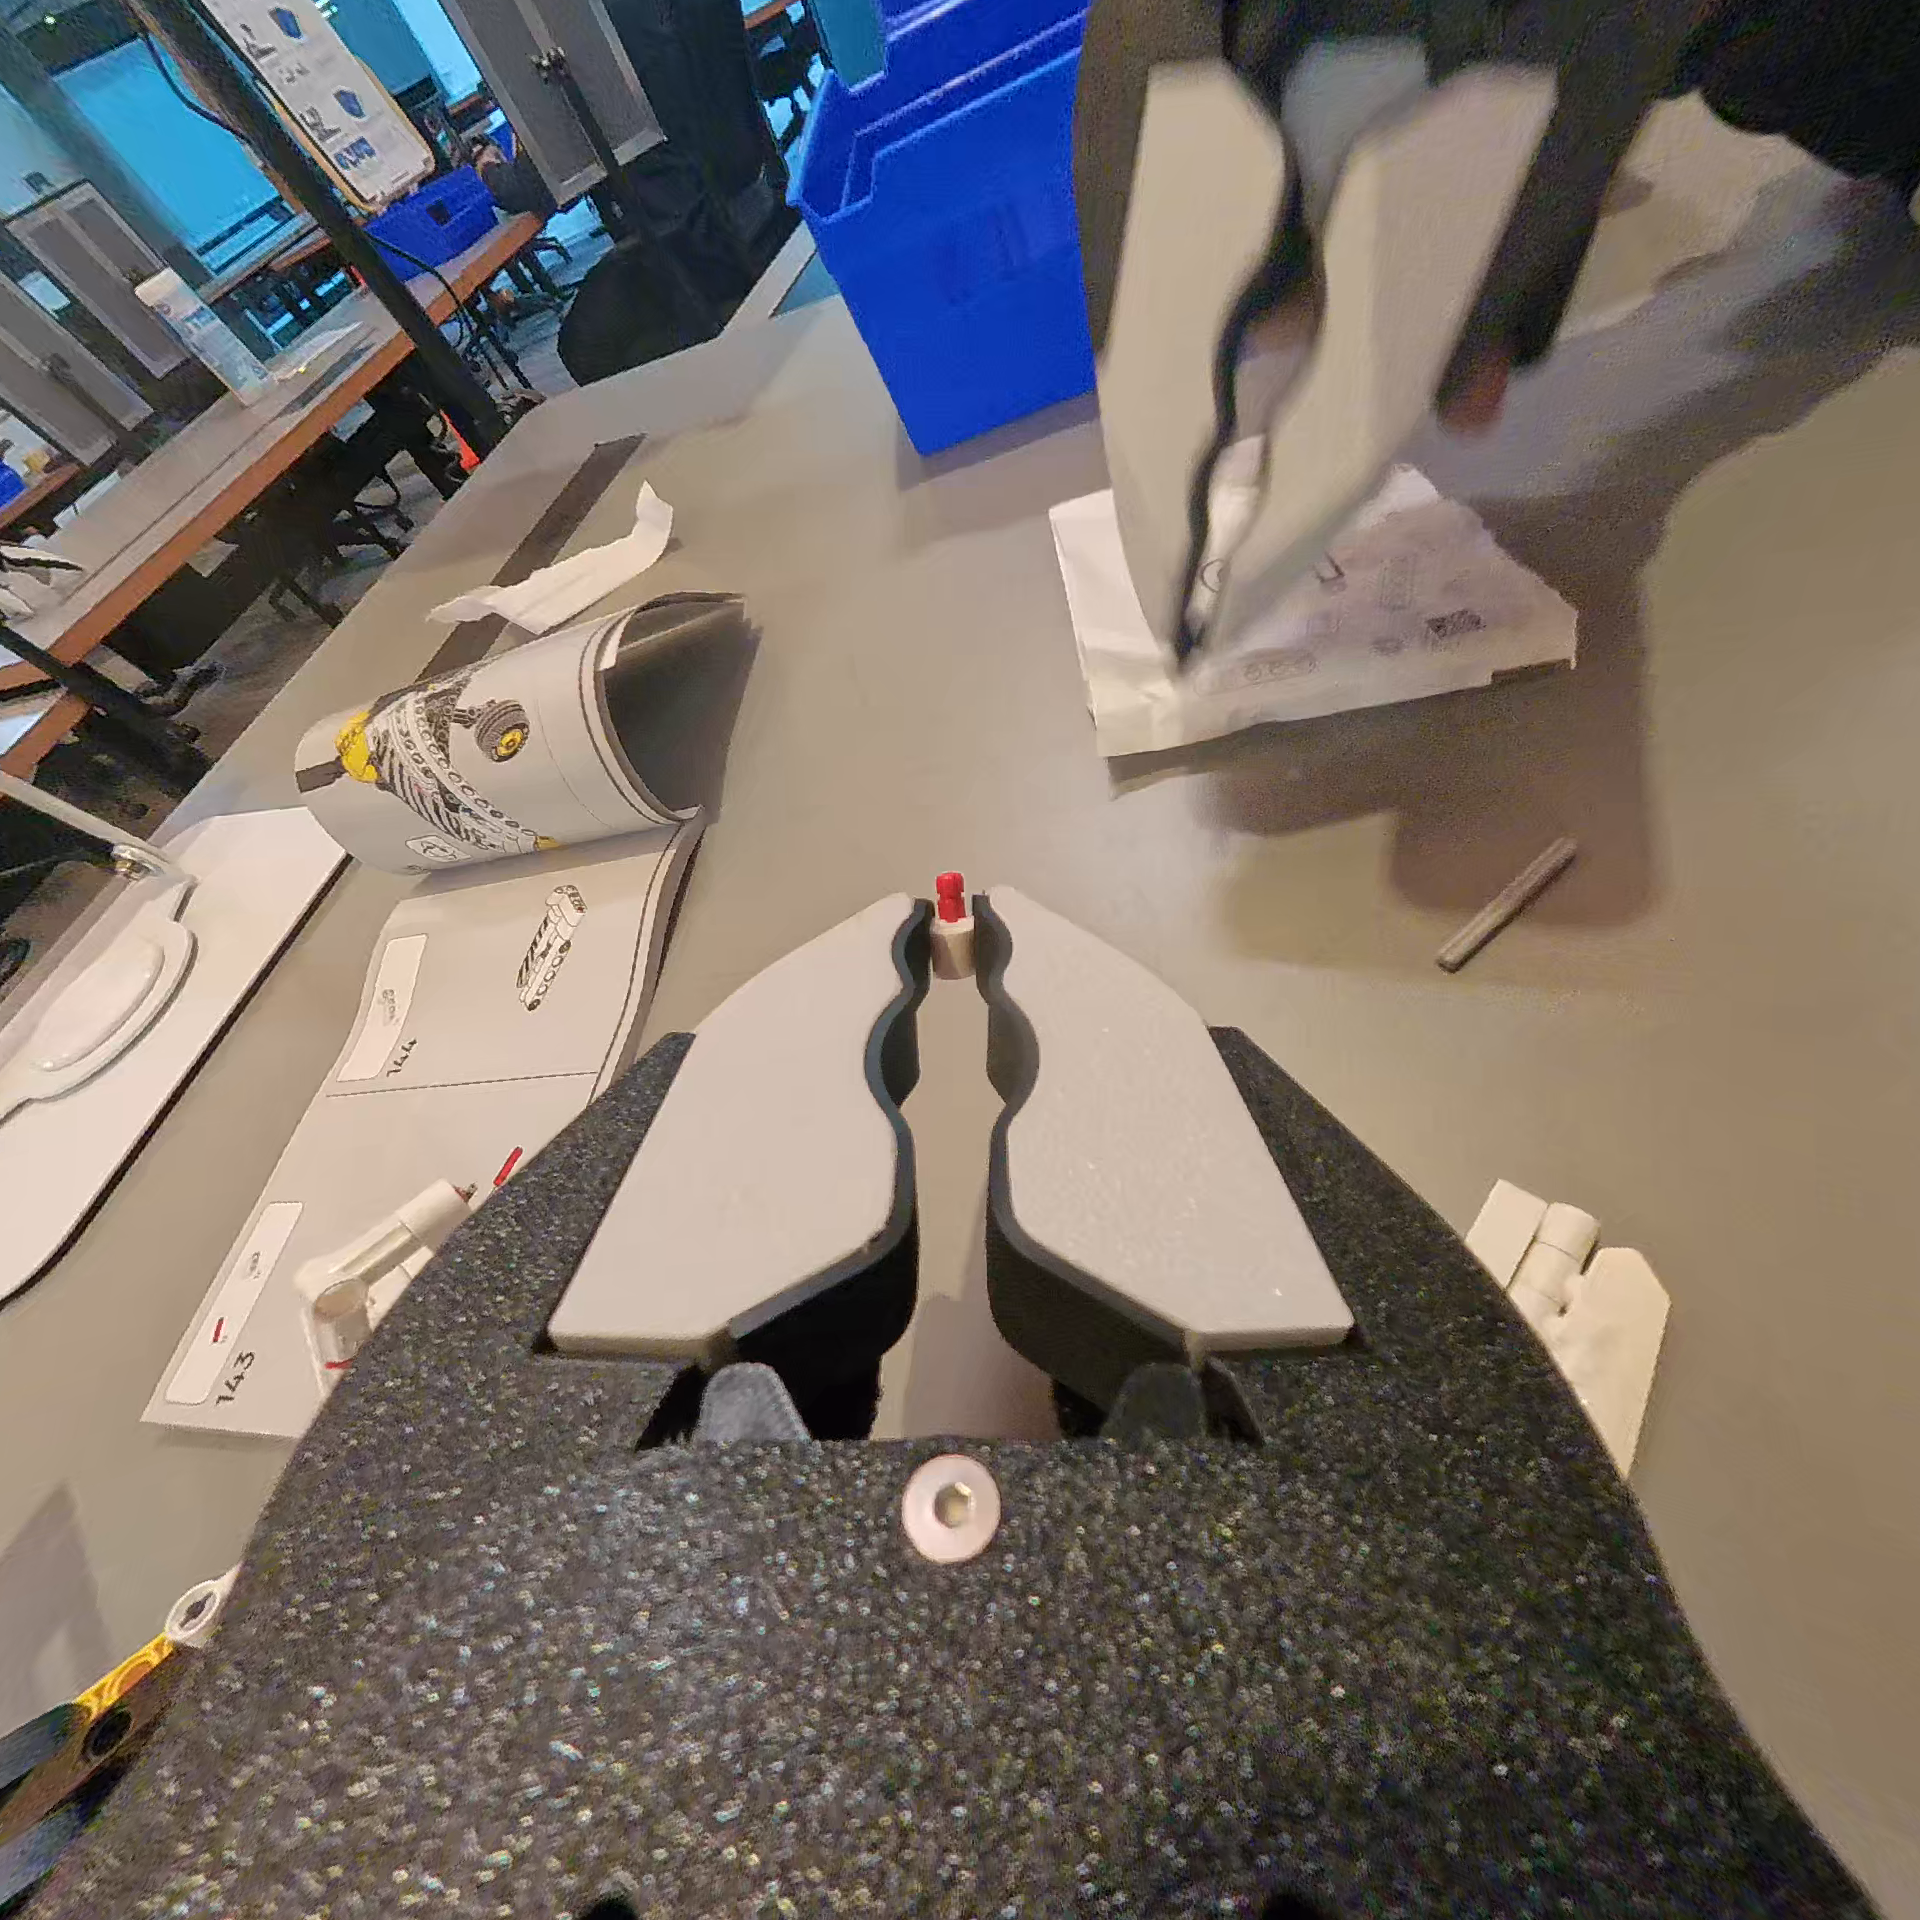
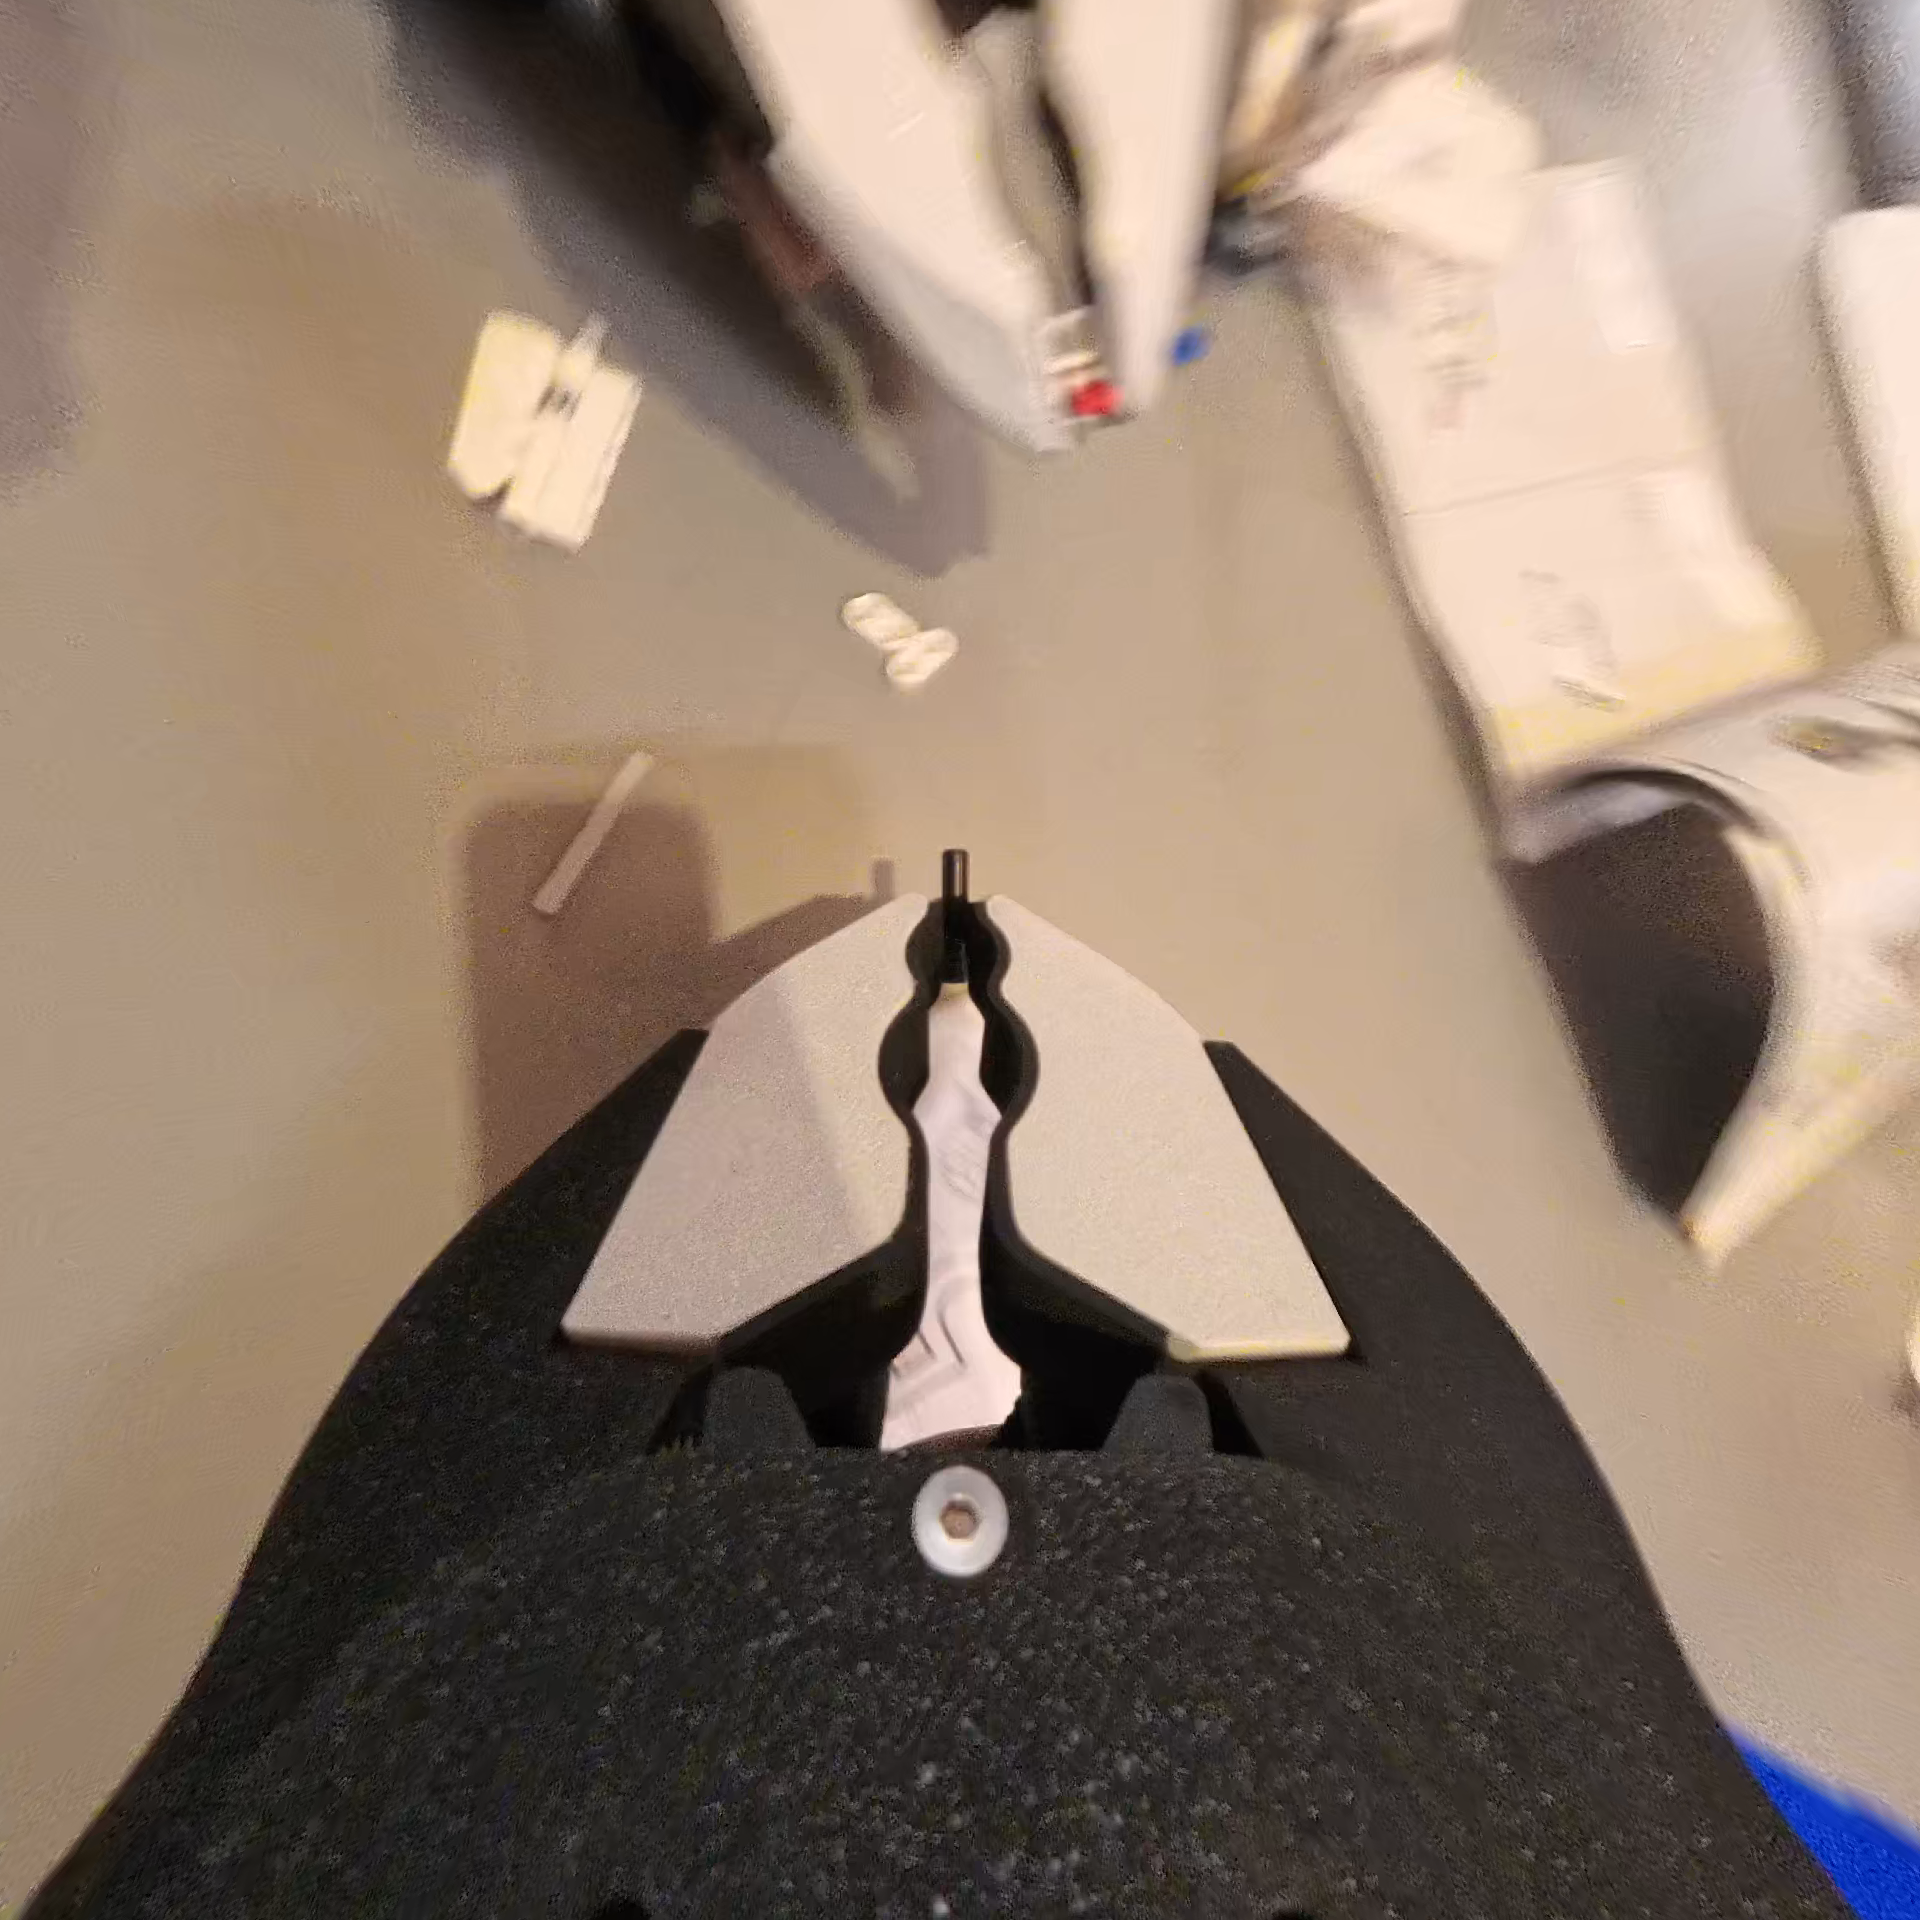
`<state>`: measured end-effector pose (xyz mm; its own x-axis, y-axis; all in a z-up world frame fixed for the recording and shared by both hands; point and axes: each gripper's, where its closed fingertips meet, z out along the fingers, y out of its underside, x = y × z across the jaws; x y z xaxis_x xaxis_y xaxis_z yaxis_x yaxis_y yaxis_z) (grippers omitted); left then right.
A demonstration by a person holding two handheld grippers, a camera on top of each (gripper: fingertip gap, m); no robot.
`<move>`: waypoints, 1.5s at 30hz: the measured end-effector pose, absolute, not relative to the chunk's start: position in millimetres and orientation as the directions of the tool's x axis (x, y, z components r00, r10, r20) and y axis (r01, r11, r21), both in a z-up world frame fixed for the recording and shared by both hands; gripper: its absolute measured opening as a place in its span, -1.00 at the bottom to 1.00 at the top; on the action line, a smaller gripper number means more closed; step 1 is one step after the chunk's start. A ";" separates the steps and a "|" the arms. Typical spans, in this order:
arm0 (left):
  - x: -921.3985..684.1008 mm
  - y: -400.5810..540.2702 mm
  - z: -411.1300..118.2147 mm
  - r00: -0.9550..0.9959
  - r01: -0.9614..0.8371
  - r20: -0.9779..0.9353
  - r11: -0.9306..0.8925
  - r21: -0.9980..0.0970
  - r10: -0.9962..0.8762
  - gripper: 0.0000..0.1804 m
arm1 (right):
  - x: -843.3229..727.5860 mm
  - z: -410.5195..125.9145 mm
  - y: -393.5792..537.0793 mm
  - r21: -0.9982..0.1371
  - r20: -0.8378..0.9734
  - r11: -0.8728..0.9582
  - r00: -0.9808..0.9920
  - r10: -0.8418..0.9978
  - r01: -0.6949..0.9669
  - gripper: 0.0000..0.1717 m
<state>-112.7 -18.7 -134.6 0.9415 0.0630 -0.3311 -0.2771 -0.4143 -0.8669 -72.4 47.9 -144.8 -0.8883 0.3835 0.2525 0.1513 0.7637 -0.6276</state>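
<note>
The left gripper (image 1: 951,920) is seen with its fingers (image 1: 821,1049) drawn narrow and pressed on a small beige sleeve (image 1: 951,948), from whose front end a red pin (image 1: 948,896) projects; the piece is carried clear of the grey worktop (image 1: 1039,748). The right gripper (image 2: 954,914) is likewise nearly closed, a thin black pin (image 2: 954,878) being pinched at the very tips of its fingers (image 2: 1101,1091); in the left wrist view that gripper is blurred above a white paper bag (image 1: 1340,644), so the grip cannot be confirmed from there.

An open instruction booklet (image 1: 488,966), its upper pages curled over, lies to the left of the left gripper; a white assembled part (image 1: 374,1268) rests on its lower page. A second white part (image 1: 1569,1299) lies on the worktop to the right, a grey axle (image 1: 1507,904) lies farther ahead on the right, and a blue bin (image 1: 956,229) stands at the far edge. In the right wrist view two small white pieces (image 2: 899,634) are seen between the grippers.

As far as can be judged, one small element is held in each gripper and the two are well apart; no joining of them is shown; several loose parts are lying unused.
</note>
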 end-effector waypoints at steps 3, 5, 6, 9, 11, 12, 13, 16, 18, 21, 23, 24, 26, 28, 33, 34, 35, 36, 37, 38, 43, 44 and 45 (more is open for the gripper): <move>-113.1 -18.7 -132.0 0.947 -0.261 -0.314 -0.398 -0.879 0.071 -0.91 | -92.2 -80.6 121.2 -0.712 0.354 0.665 -0.702 0.618 0.226 -0.96; -112.9 -18.3 -131.4 0.950 -0.252 -0.303 -0.391 -0.885 0.074 -0.91 | -99.4 -48.0 195.3 -0.727 0.404 0.610 -0.520 0.752 0.316 -0.95; -112.5 -18.0 -131.4 0.952 -0.247 -0.297 -0.389 -0.888 0.073 -0.91 | -99.0 -42.7 231.4 -0.717 0.413 0.586 -0.446 0.794 0.378 -0.95; -111.3 -16.6 -130.9 0.957 -0.233 -0.279 -0.379 -0.896 0.073 -0.91 | -92.3 -61.4 305.5 -0.645 0.395 0.529 -0.352 0.848 0.551 -0.95; -110.7 -16.1 -132.0 0.960 -0.225 -0.270 -0.379 -0.898 0.069 -0.91 | -89.6 -78.6 322.4 -0.613 0.352 0.499 -0.354 0.866 0.612 -0.93; -110.7 -16.0 -133.0 0.961 -0.223 -0.268 -0.380 -0.898 0.069 -0.91 | -89.2 -82.7 325.3 -0.605 0.346 0.496 -0.356 0.868 0.623 -0.85; -110.9 -16.0 -133.9 0.962 -0.220 -0.265 -0.382 -0.897 0.068 -0.91 | -89.0 -83.5 325.7 -0.600 0.350 0.500 -0.357 0.866 0.625 -0.80; -112.3 -16.4 -135.5 0.964 -0.210 -0.257 -0.385 -0.899 0.074 -0.91 | -88.7 -72.2 309.8 -0.625 0.362 0.517 -0.370 0.856 0.585 -0.76; -113.4 -17.0 -135.0 0.965 -0.202 -0.250 -0.381 -0.902 0.079 -0.91 | -85.0 -66.5 278.8 -0.645 0.350 0.542 -0.422 0.836 0.539 -0.75; -115.7 -18.0 -133.4 0.969 -0.182 -0.230 -0.369 -0.911 0.091 -0.91 | -63.9 -83.3 183.8 -0.664 0.244 0.604 -0.635 0.733 0.442 -0.75; -116.7 -18.2 -133.1 0.971 -0.169 -0.218 -0.365 -0.915 0.096 -0.91 | -40.9 -111.3 113.4 -0.652 0.161 0.654 -0.774 0.613 0.383 -0.73; -117.0 -18.4 -132.9 0.972 -0.166 -0.215 -0.364 -0.916 0.098 -0.91 | -29.1 -127.1 82.1 -0.644 0.122 0.676 -0.824 0.553 0.358 -0.72; -116.7 -18.4 -132.3 0.971 -0.167 -0.217 -0.364 -0.916 0.100 -0.91 | -10.1 -154.0 33.0 -0.632 0.058 0.702 -0.884 0.464 0.327 -0.72; -116.2 -18.5 -130.9 0.970 -0.172 -0.221 -0.361 -0.917 0.101 -0.91 | -4.1 -171.4 6.7 -0.623 0.031 0.710 -0.896 0.443 0.330 -0.72; -114.4 -18.7 -125.4 0.968 -0.180 -0.228 -0.347 -0.920 0.101 -0.91 | -14.6 -196.4 -2.0 -0.562 0.105 0.748 -0.866 0.489 0.353 -0.77; -113.9 -18.6 -124.4 0.969 -0.180 -0.226 -0.343 -0.922 0.101 -0.91 | -14.9 -197.2 -3.0 -0.557 0.110 0.751 -0.864 0.490 0.355 -0.86; -113.6 -18.6 -123.8 0.969 -0.178 -0.224 -0.339 -0.924 0.100 -0.91 | -15.4 -197.5 -3.3 -0.551 0.121 0.756 -0.863 0.490 0.352 -0.95; -113.4 -18.4 -123.5 0.970 -0.176 -0.221 -0.337 -0.925 0.100 -0.91 | -16.2 -197.5 -2.8 -0.545 0.135 0.763 -0.862 0.488 0.347 -0.96; -113.1 -18.4 -123.5 0.971 -0.174 -0.219 -0.337 -0.925 0.100 -0.91 | -16.0 -197.4 -1.6 -0.539 0.136 0.768 -0.864 0.485 0.346 -0.96; -112.8 -18.2 -123.5 0.971 -0.174 -0.218 -0.336 -0.926 0.099 -0.91 | -16.4 -197.1 1.7 -0.536 0.135 0.768 -0.863 0.488 0.351 -0.96; -111.9 -18.1 -122.0 0.970 -0.176 -0.220 -0.333 -0.926 0.100 -0.91 | -53.7 -127.6 83.8 -0.659 0.236 0.634 -0.689 0.685 0.404 -0.96; -112.1 -18.3 -121.2 0.970 -0.175 -0.220 -0.331 -0.927 0.101 -0.91 | -65.2 -100.5 122.1 -0.686 0.288 0.595 -0.595 0.751 0.419 -0.96; -111.9 -18.3 -120.3 0.971 -0.173 -0.216 -0.326 -0.929 0.102 -0.91 | -74.2 -74.3 165.5 -0.705 0.343 0.560 -0.482 0.806 0.435 -0.96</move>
<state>-111.9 -18.3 -120.3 0.9710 0.1017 -0.2165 -0.1730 -0.3265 -0.9292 -74.2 165.5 -74.3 -0.4822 0.8060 0.3434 0.4348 0.5605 -0.7049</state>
